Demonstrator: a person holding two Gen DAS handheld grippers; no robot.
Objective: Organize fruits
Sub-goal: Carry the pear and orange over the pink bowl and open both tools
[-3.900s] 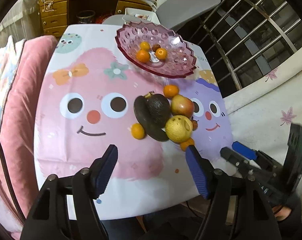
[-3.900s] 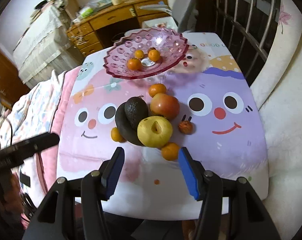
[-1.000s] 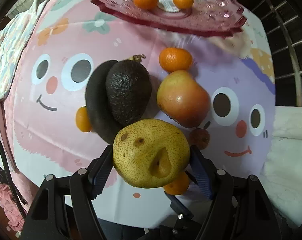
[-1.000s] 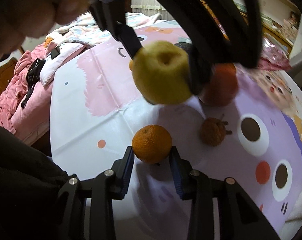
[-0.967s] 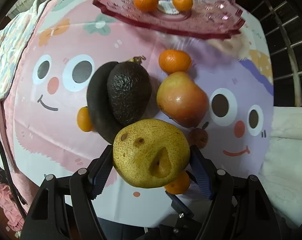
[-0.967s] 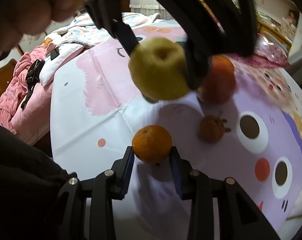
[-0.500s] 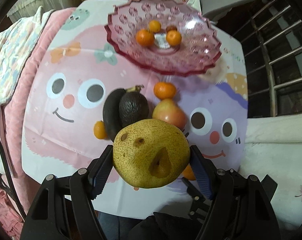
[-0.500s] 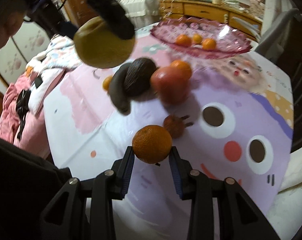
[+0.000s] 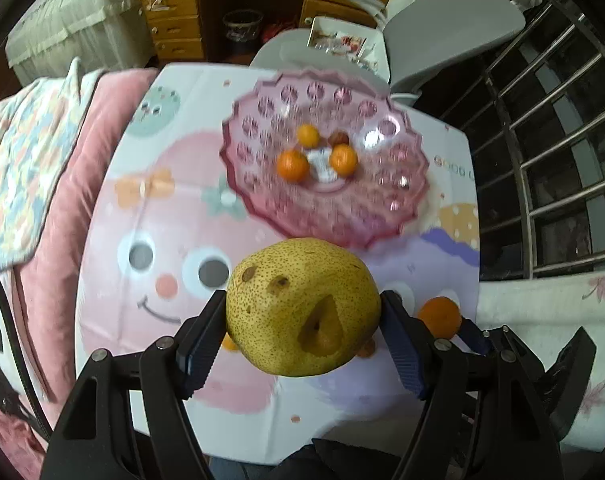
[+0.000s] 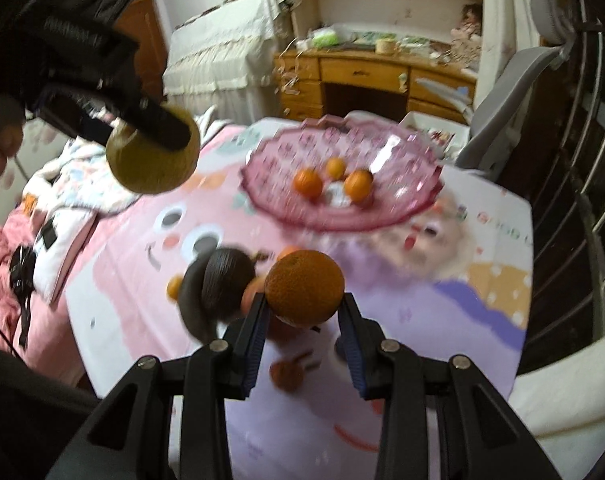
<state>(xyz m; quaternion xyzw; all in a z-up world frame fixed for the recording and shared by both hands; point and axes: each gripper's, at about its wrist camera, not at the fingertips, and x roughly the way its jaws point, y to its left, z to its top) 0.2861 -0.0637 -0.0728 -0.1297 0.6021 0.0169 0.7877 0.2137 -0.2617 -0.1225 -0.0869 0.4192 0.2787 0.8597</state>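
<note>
My left gripper (image 9: 302, 320) is shut on a big yellow pear (image 9: 302, 306), held high above the table; the same pear (image 10: 152, 152) shows at upper left in the right wrist view. My right gripper (image 10: 304, 314) is shut on an orange mandarin (image 10: 304, 288), also lifted off the table; that mandarin (image 9: 439, 316) appears beside the pear in the left wrist view. The pink glass fruit bowl (image 9: 382, 208) (image 10: 398, 208) stands at the far side of the table with three small mandarins (image 9: 292, 165) and a brown fruit in it. Dark avocados (image 10: 222, 284) lie on the table below.
The table wears a pink and purple cartoon cloth (image 9: 150, 216). A small brown fruit (image 10: 287, 374) lies under my right gripper, with a small mandarin (image 10: 174, 286) left of the avocados. A pink bedcover (image 9: 42, 208) borders the left, a metal railing (image 9: 550, 152) the right, a grey chair (image 9: 442, 28) behind.
Both grippers have risen well above the table with their fruit. The table looks smaller and the whole bowl has come into view. The right gripper now faces the bowl.
</note>
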